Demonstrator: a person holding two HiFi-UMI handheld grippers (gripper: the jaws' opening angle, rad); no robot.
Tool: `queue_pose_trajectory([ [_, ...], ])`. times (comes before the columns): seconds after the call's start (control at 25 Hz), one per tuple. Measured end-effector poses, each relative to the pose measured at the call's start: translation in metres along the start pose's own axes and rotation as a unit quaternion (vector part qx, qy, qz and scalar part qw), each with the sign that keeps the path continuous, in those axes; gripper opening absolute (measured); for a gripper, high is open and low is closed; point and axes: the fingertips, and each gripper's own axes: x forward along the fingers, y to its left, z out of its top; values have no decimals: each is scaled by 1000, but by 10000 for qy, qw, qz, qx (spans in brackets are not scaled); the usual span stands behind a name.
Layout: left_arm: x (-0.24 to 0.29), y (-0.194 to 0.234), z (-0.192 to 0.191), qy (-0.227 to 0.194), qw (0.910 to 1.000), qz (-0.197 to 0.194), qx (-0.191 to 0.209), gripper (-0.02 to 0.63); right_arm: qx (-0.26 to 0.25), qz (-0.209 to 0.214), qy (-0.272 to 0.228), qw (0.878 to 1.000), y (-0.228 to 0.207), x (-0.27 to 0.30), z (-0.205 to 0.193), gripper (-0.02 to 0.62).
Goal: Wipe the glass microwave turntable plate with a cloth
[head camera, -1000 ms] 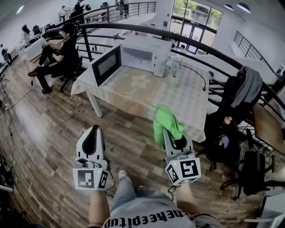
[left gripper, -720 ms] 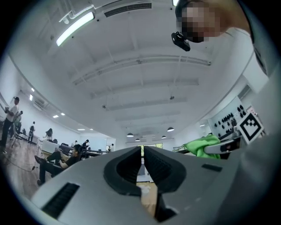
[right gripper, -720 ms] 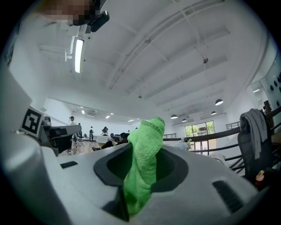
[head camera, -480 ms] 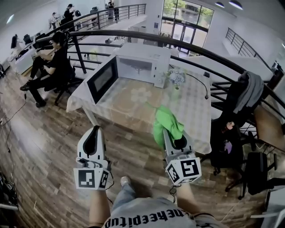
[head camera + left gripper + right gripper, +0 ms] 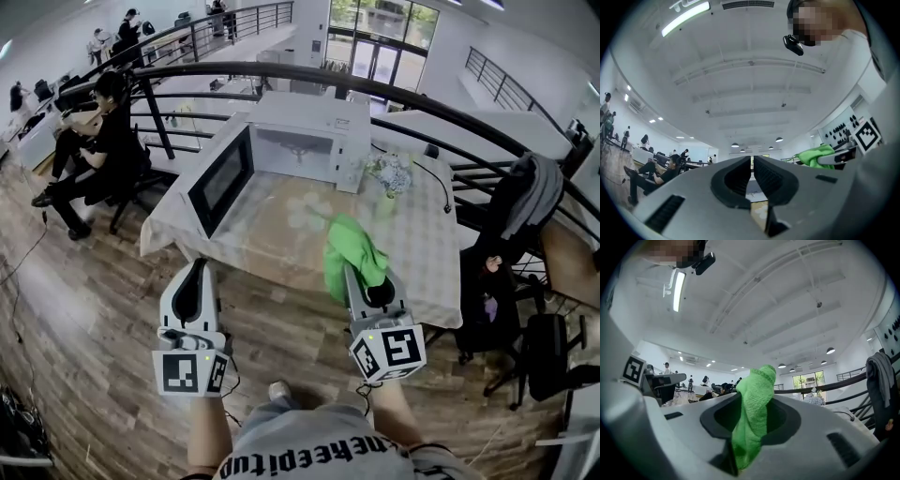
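A white microwave (image 5: 300,127) stands at the far side of a cloth-covered table (image 5: 412,253), its door (image 5: 222,180) swung open to the left. I cannot make out the glass turntable plate inside. My right gripper (image 5: 354,266) (image 5: 752,416) is shut on a green cloth (image 5: 351,253) (image 5: 752,420), held above the table's near edge. My left gripper (image 5: 195,284) (image 5: 752,173) hangs over the wooden floor short of the table, jaws nearly together with nothing between them. The green cloth (image 5: 815,155) also shows at the right of the left gripper view.
A small vase of flowers (image 5: 389,178) and a black cable (image 5: 441,187) are on the table right of the microwave. A curved black railing (image 5: 441,103) runs behind it. A seated person (image 5: 103,141) is at the left, and office chairs (image 5: 487,281) stand at the right.
The table and microwave have drawn closer in the head view. Both grippers keep their pose, the right one still holding the cloth.
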Motion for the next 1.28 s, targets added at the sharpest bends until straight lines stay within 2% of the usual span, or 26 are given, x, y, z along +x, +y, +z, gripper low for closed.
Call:
queue_pose_trajectory([
  [0.2, 16, 29, -14, 45, 10000, -39, -73, 20, -17, -134, 22, 9999, 9, 24, -7, 114],
  [0.64, 77, 53, -55, 181, 9993, -171, -278, 20, -57, -268, 287, 9992, -10, 82, -32, 114],
  [1.0, 162, 68, -68, 47, 9997, -103, -206, 20, -68, -46, 210, 9997, -44, 174, -32, 114],
  [1.28, 201, 89, -79, 40, 9998, 182, -74, 20, -36, 452, 331, 9984, -50, 248, -42, 114],
])
